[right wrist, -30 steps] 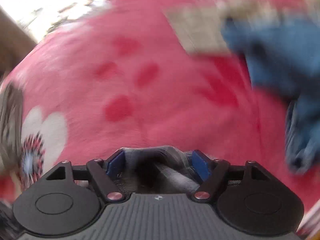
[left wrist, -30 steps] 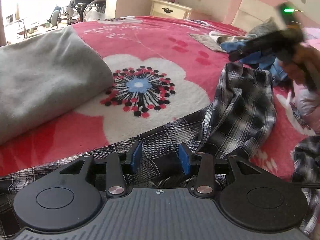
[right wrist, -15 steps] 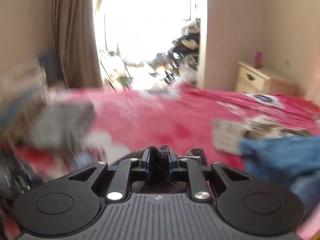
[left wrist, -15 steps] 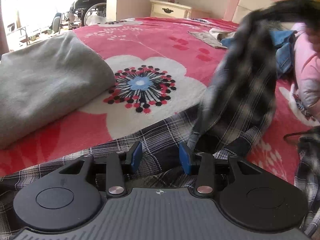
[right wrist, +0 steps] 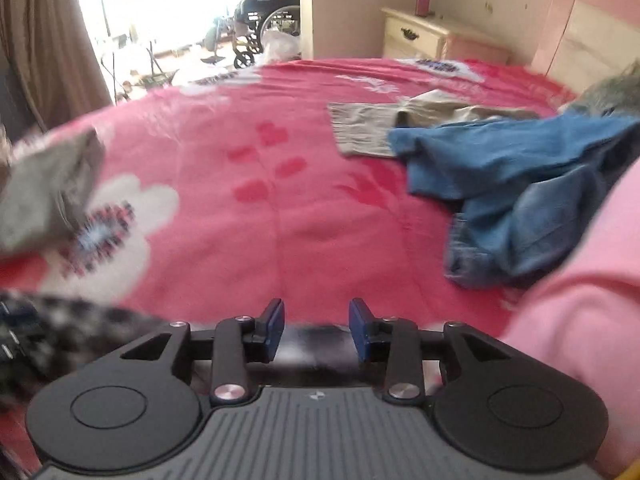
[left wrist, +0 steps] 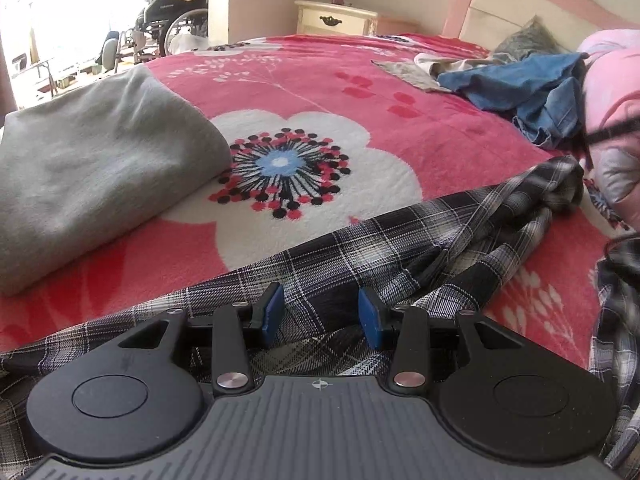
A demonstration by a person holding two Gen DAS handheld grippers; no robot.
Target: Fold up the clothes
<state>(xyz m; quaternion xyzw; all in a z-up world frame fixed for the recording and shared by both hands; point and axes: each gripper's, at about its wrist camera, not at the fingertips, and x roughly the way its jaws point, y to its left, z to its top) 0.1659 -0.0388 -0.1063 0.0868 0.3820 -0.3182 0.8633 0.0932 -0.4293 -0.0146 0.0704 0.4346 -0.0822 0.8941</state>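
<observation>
A black-and-white plaid shirt (left wrist: 400,248) lies stretched across the near part of the pink flowered blanket (left wrist: 300,92), bunched at its far right end. My left gripper (left wrist: 320,312) rests low over the shirt's near edge. Its blue pads stand apart and the cloth runs flat between them. In the right wrist view my right gripper (right wrist: 316,322) is above the blanket with its jaws opening. Only a dark blurred strip shows behind the gap, with nothing pressed by the pads. The shirt (right wrist: 60,320) is a blur at the lower left.
A folded grey garment (left wrist: 92,176) lies at the left. Blue denim (left wrist: 532,88) and a beige garment (left wrist: 416,70) are piled at the far right. A person's pink sleeve (right wrist: 580,300) fills the right edge. A nightstand (left wrist: 336,20) and a wheelchair (left wrist: 176,20) stand beyond the bed.
My right gripper had closed on the shirt and lifted it high; now its pads are apart and the shirt lies flatter, stretched to the right. The left gripper has stayed put.
</observation>
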